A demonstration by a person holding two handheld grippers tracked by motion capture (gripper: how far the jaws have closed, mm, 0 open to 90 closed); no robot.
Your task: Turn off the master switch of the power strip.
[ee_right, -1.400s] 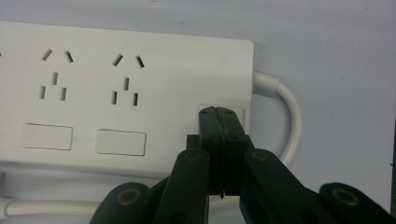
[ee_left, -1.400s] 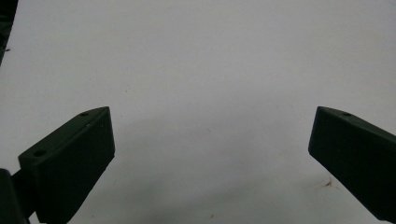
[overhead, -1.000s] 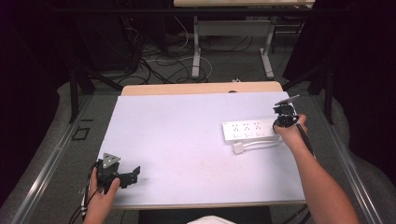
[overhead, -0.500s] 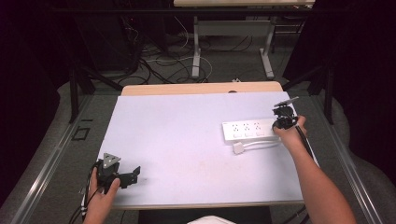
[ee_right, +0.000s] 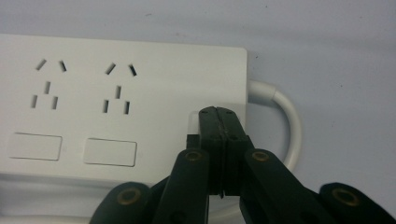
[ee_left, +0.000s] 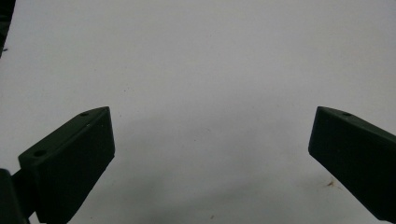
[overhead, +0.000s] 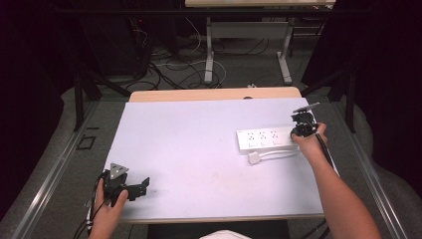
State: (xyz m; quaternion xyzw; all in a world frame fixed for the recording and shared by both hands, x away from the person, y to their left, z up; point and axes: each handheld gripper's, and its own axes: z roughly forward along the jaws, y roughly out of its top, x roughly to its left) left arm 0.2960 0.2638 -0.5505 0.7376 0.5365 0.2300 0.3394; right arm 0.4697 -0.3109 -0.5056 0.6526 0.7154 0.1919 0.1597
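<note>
In the high view we see the white counter (overhead: 199,149) with a white power strip (overhead: 263,139) lying flat toward its 3 o'clock side, long axis running across, and its white cable with a plug (overhead: 255,158) looped just beside it at the strip's 6 o'clock. Our right gripper (overhead: 300,130) sits at the strip's 3 o'clock end, touching or just above it, held in the right hand (overhead: 311,142). Our left gripper (overhead: 141,185) rests near the counter's 7 o'clock corner, well apart from the strip, in the left hand (overhead: 112,201), with its grey three-cornered plate on top. In the left gripper view we see the two black jaws spread wide, one at 8 o'clock and one at 4 o'clock, with bare counter (ee_left: 205,84) between them and nothing held. In the right gripper view we see the jaws pressed together, tips meeting with no gap, resting on the top face of the power strip (ee_right: 121,102) near its cable end, over a small pale raised part that they partly hide; we cannot tell whether they pinch it or only press on it. Two socket groups and two flat rectangular switches lie toward 9 o'clock of the tips, and the white cable (ee_right: 287,121) curves out of the strip's end toward 3 o'clock.
</note>
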